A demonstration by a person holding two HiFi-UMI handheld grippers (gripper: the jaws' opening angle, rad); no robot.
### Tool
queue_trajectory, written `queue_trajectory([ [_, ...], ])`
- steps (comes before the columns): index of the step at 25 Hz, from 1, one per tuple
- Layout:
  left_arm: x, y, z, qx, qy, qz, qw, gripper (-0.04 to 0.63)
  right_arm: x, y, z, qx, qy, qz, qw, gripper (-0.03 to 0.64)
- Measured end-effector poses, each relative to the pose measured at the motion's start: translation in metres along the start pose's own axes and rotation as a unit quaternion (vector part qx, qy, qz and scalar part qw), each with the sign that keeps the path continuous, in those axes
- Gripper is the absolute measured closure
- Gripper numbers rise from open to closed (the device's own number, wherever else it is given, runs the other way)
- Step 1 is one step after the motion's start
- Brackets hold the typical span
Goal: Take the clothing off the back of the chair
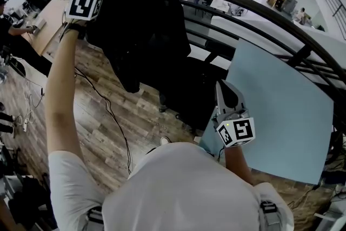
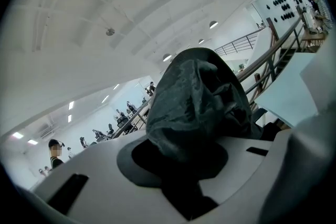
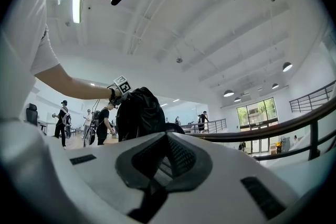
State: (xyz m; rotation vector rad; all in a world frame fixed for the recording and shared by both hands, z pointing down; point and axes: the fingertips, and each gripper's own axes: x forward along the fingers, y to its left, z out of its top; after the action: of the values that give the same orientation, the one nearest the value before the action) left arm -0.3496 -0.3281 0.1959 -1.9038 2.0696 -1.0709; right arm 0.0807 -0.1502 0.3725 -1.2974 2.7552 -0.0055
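The clothing (image 1: pixel 135 35) hangs from the left claw (image 1: pixel 100 11) at the head view's upper left, overlapping the chair (image 1: pixel 189 94) at centre; the right claw (image 1: pixel 226 89) is just right of the chair, at the flat board's (image 1: pixel 281 111) left edge; a railing (image 1: pixel 259 13) curves behind; a cable (image 1: pixel 111 111) lies on the floor (image 1: pixel 97 73), left.

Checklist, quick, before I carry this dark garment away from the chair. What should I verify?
1. Left gripper clamped on the dark garment: ok, cloth is bunched between the jaws.
2. Garment fully clear of the chair: cannot tell, as both are dark and overlap in the head view.
3. Right gripper empty: ok, jaws together with nothing between them.
4. Garment apart from the light blue table: ok.
5. Right gripper apart from the garment: ok.
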Motion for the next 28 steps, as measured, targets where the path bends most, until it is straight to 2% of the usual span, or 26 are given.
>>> queue_trajectory([
  [5,-0.039,0.021,-0.017,-0.054,-0.033,0.005,0.9980,0.485,0.012,0.012,-0.003,0.001,0.002,0.019,1.000,0.597],
  [15,-0.103,0.062,-0.066,-0.113,-0.044,0.034,0.9921,0.485,0.034,0.039,-0.004,0.003,0.005,0.054,0.999,0.597],
  [20,-0.137,0.061,-0.101,-0.145,-0.060,0.048,0.9864,0.485,0.038,0.048,0.000,-0.002,0.005,0.064,0.998,0.597],
  [24,-0.150,0.054,-0.135,-0.178,-0.061,0.044,0.9812,0.485,0.042,0.048,0.000,-0.006,0.004,0.066,0.998,0.597],
  [28,-0.171,0.056,-0.165,-0.193,-0.062,0.058,0.9775,0.485,0.046,0.061,-0.002,-0.007,0.011,0.079,0.997,0.597],
])
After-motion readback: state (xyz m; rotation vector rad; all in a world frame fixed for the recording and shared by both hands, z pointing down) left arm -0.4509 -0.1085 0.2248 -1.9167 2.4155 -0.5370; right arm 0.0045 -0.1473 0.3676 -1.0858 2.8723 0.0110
